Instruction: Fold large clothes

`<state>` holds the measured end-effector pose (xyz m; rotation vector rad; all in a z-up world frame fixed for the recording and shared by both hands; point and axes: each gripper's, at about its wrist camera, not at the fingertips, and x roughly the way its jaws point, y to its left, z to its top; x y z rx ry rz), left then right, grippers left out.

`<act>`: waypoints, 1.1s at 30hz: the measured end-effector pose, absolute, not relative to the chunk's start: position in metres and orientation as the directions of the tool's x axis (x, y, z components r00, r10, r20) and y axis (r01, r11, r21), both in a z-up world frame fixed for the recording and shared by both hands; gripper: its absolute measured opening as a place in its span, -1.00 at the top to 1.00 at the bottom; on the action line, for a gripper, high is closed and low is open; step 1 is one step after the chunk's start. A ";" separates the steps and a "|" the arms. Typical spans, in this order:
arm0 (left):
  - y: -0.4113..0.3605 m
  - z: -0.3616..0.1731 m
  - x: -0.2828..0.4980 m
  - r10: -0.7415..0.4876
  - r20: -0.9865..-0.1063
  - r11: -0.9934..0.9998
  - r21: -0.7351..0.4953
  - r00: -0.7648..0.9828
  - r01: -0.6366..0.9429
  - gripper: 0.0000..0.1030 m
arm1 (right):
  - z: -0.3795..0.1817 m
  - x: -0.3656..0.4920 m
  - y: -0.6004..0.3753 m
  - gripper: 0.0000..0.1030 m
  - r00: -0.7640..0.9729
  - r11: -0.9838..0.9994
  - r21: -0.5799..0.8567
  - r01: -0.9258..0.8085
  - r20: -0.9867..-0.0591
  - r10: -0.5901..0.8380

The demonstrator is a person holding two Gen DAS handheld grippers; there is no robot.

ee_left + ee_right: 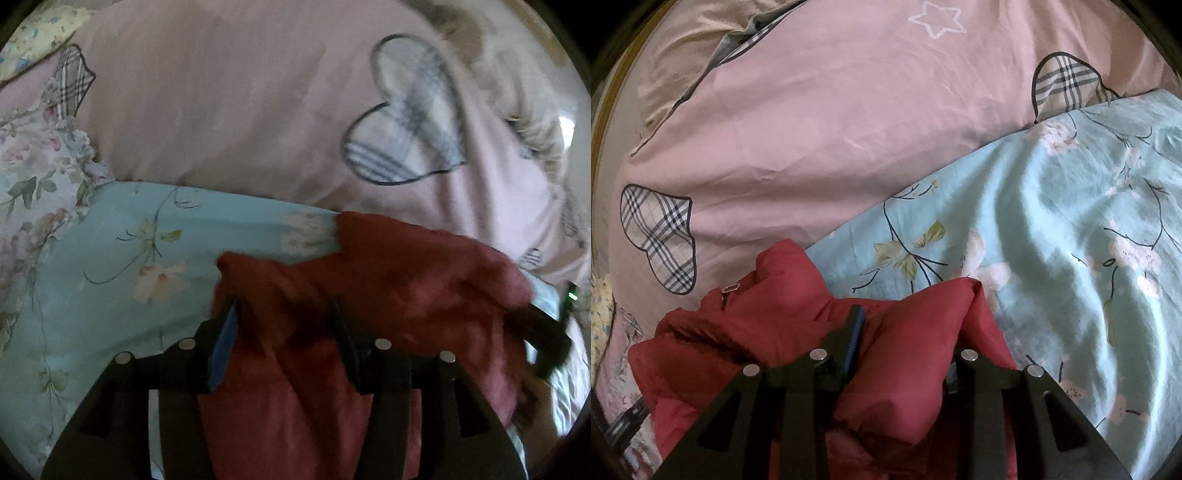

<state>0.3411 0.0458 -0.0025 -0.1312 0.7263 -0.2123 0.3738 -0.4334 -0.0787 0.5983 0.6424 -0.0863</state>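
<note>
Left wrist view: the red padded jacket (369, 295) lies bunched on the pale blue floral sheet (110, 258) of the bed, with a pink quilt (221, 110) printed with plaid hearts beyond. The left gripper (284, 317) has its fingers parted around a ridge of red cloth; the blue pad on one finger (225, 347) shows a sliver of clearance, so it looks let go rather than pinched, though the blur makes this uncertain. At the right edge a dark shape, probably the other gripper, is too smeared to read.

Right wrist view: sharper. The right gripper (905, 332) straddles a puffy fold of the jacket (783, 295), fingers narrowly apart with the padding bulging between them; I judge it a grip, but one finger is buried and I cannot be certain. A small metal clasp (731, 288) shows only here, as does the white star (938, 18).

To fold well, I'd hold this side firm and flatten the padding before the next crease.
</note>
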 end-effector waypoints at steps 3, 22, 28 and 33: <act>0.024 -0.002 0.318 -0.313 -0.638 0.950 -0.201 0.703 0.240 0.04 | -0.078 0.376 -0.432 0.37 0.801 0.833 0.490 0.259 -0.591 0.099; -0.032 -0.054 0.350 -0.109 -0.739 0.983 0.018 0.664 0.182 -0.05 | 0.011 0.307 -0.397 -0.47 0.863 0.918 0.387 0.088 -0.490 0.123; -0.032 -0.055 0.352 -0.100 -0.750 0.984 0.023 0.654 0.177 -0.05 | -0.022 0.341 -0.339 -0.48 0.721 0.986 0.161 -0.033 -0.680 0.135; -0.012 -0.046 0.365 -0.116 -0.748 0.988 -0.018 0.654 0.155 -0.09 | -0.041 0.370 -0.356 -0.48 0.705 0.991 0.127 0.037 -0.707 0.064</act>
